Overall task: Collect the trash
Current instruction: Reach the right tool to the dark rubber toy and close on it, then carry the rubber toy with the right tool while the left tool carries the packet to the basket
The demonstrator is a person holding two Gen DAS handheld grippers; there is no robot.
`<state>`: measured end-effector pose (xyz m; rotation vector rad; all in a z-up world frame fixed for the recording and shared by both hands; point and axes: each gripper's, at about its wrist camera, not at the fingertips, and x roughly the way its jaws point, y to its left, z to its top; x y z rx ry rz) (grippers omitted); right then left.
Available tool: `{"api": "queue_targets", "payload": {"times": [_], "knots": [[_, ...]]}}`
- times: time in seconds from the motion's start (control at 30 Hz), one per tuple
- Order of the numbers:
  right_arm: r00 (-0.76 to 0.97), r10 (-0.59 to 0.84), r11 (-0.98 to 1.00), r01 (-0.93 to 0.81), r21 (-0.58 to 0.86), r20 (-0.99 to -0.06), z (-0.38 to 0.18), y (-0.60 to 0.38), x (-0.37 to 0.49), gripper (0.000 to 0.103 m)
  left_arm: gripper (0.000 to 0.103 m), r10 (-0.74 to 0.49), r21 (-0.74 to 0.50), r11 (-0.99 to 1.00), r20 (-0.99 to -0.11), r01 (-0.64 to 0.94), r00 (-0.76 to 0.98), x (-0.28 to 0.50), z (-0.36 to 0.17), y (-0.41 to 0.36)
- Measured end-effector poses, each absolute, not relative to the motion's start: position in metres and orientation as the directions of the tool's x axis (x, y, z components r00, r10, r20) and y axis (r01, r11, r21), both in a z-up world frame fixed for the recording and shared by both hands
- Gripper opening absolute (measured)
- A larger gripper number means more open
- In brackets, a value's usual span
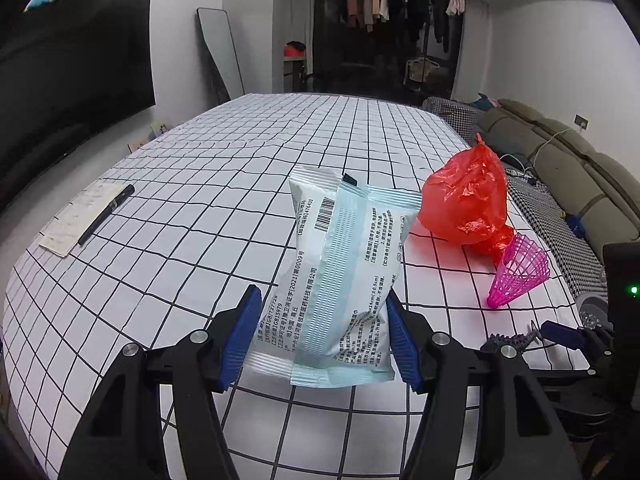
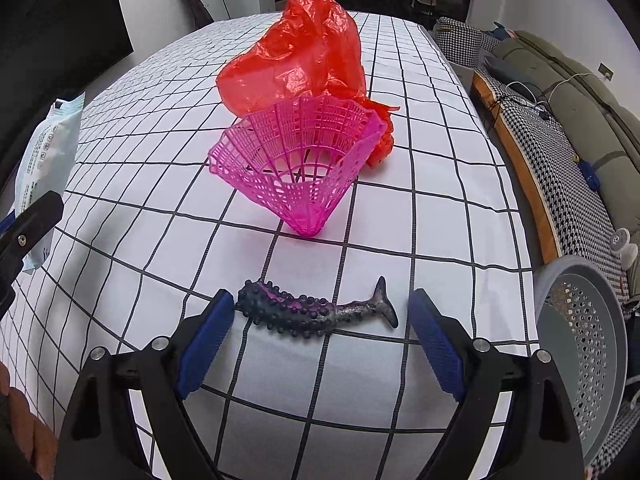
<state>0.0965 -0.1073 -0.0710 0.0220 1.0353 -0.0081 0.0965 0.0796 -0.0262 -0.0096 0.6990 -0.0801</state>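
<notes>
The left tongs (image 1: 322, 338) grip a wipes packet (image 1: 340, 276) above the tabletop (image 1: 192, 200); the right tongs (image 2: 318, 340) stand open around a knobbly fish-shaped toy (image 2: 304, 312). Beyond lie a pink mesh shuttlecock (image 2: 298, 160) and a red plastic bag (image 2: 300, 64), both uncollected. The grey perforated basket (image 2: 592, 344) stands beside the tabletop, so most collecting appears to remain.

The tablecloth (image 2: 400, 220) is white with a black grid. On the far side sits a translucent red plastic bag (image 2: 304, 56), and near it a bright pink mesh shuttlecock (image 2: 296, 176). The knobbly fish-tailed toy (image 2: 304, 312) is dark blue with purple patches. The packet (image 1: 340, 276) at left is white and pale blue with black print. The basket (image 2: 584, 344) at right is grey.
</notes>
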Motion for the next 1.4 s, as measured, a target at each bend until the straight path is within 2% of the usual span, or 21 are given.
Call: {"api": "queue_targets", "payload": {"times": [0.13,0.37,0.43,0.5,1.0,1.4], "knots": [[0.507,-0.007,1.0,0.028,0.009,-0.862,-0.071,-0.106,0.098,0.089,0.059,-0.078,-0.037,0.997,-0.642,0.071,0.763,0.096,-0.025,0.08],[0.512,-0.005,1.0,0.027,0.01,-0.859,-0.071,-0.106,0.097,0.088,0.059,-0.083,-0.042,0.996,-0.644,0.073,0.76,0.097,-0.026,0.08],[0.516,-0.001,1.0,0.02,0.011,-0.856,-0.07,-0.106,0.095,0.086,0.059,-0.084,-0.044,0.996,-0.646,0.073,0.759,0.097,-0.026,0.08],[0.526,0.003,1.0,0.011,0.01,-0.85,-0.069,-0.105,0.094,0.075,0.059,-0.085,-0.045,0.996,-0.647,0.073,0.758,0.098,-0.027,0.08],[0.556,0.021,1.0,-0.009,0.02,-0.831,-0.055,-0.102,0.074,0.075,0.059,-0.079,-0.031,0.996,-0.65,0.077,0.755,0.096,-0.027,0.076],[0.609,0.017,0.999,0.03,0.044,-0.793,-0.031,-0.129,0.041,0.075,0.059,-0.08,0.01,0.993,-0.65,0.113,0.756,0.066,-0.022,0.056]]}}
